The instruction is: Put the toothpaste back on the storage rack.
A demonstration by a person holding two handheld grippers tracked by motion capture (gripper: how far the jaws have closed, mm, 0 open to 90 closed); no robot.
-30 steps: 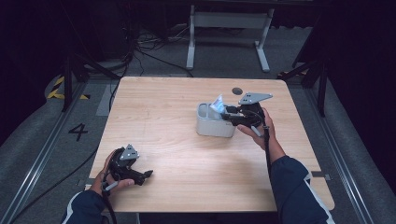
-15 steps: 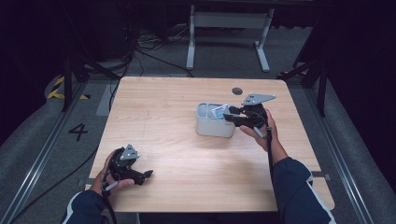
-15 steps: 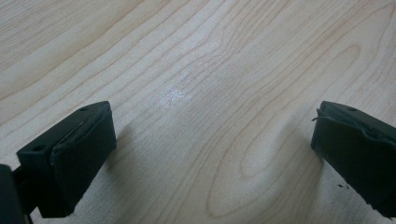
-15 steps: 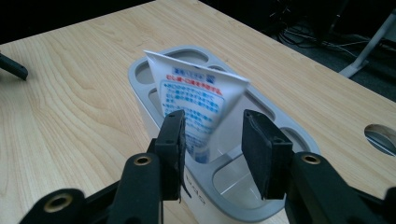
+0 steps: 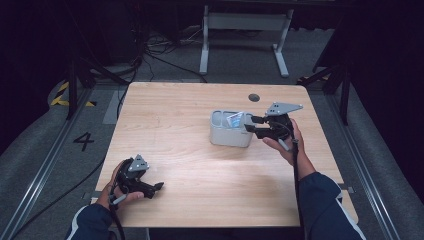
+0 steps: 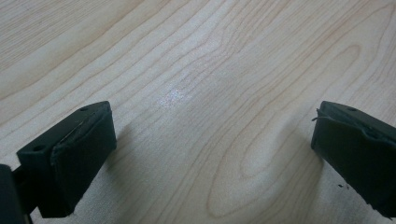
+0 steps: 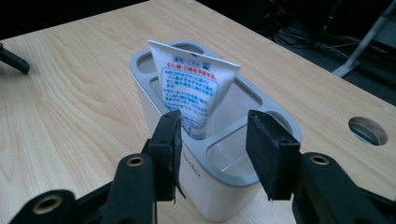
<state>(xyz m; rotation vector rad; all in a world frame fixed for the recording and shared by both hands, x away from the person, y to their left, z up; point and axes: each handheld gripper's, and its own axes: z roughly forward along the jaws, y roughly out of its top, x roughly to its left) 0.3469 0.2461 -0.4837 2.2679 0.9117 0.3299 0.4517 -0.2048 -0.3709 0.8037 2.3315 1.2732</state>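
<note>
My right gripper hovers just beside a grey organiser with several compartments, standing on the pale wooden worktop. Its 2 fingers are spread apart with nothing between them. A white tube with blue and red print stands tilted in a middle compartment, its crimped end up, leaning against the rim just beyond my fingers. As I judge it, the tube is already placed and let go, so what remains is to draw my right hand clear. My left gripper rests near the front left corner of the worktop, well apart from the organiser, its 2 fingers spread wide over bare wood.
</note>
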